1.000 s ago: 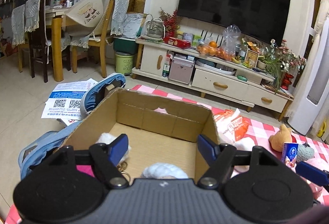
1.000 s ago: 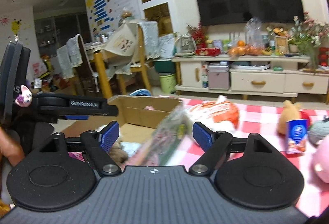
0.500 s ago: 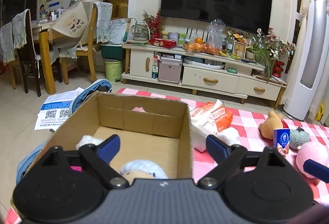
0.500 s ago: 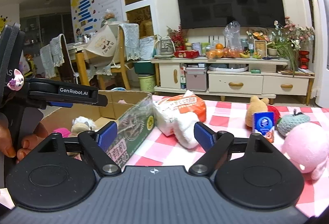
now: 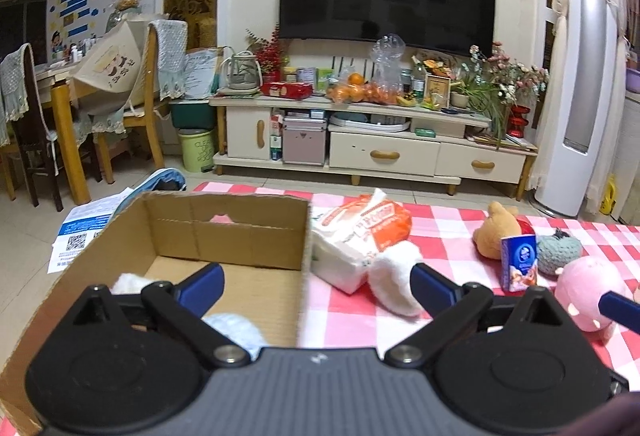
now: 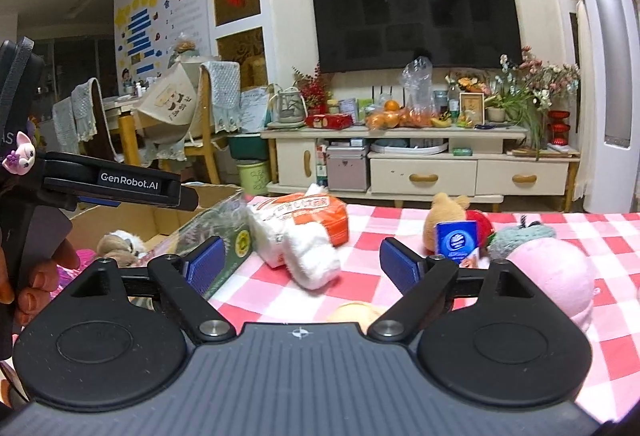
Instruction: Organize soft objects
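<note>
An open cardboard box (image 5: 224, 232) stands at the left of the red-checked table (image 5: 440, 232), with white and pale blue plush toys (image 5: 236, 328) inside. My left gripper (image 5: 316, 286) is open and empty, straddling the box's right wall. My right gripper (image 6: 304, 264) is open and empty over the table, right of the box (image 6: 216, 236). A white furry toy (image 6: 316, 256) lies ahead between its fingers, against an orange-white packet (image 6: 312, 213). A pink plush (image 6: 556, 276), a brown bear (image 6: 444, 215) and a grey knitted toy (image 6: 520, 236) lie to the right.
A small blue carton (image 6: 456, 240) stands upright by the bear. The left gripper's arm (image 6: 120, 183) and the hand holding it show at the left of the right wrist view. Beyond the table are a TV cabinet (image 5: 372, 151), chairs and papers on the floor.
Both grippers have swung right, away from the box interior toward the toys on the table. Both stay open and empty.
</note>
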A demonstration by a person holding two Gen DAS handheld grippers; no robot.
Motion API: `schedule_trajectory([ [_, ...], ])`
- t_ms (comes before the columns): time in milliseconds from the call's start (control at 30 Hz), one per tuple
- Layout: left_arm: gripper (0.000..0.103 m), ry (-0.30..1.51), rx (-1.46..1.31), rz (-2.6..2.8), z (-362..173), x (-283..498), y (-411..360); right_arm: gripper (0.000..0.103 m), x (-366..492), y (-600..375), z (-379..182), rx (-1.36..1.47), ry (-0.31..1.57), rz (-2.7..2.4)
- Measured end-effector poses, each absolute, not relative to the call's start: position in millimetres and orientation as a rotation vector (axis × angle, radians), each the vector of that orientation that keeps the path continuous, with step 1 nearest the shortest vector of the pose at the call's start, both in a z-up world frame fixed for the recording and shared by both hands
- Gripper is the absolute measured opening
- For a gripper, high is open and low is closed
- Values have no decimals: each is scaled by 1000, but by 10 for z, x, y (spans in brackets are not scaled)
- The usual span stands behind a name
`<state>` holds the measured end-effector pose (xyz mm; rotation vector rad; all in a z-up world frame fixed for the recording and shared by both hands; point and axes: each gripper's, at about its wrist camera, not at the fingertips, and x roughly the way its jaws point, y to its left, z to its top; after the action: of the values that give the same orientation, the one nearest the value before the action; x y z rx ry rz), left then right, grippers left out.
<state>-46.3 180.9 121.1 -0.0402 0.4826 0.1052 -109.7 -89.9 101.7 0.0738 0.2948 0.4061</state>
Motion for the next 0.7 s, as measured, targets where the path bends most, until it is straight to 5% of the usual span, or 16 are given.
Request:
schedule_trajectory([
  [700,100,517,45,-58,1046,-462,1213,103,-1048,-1145,986,155,287,250],
])
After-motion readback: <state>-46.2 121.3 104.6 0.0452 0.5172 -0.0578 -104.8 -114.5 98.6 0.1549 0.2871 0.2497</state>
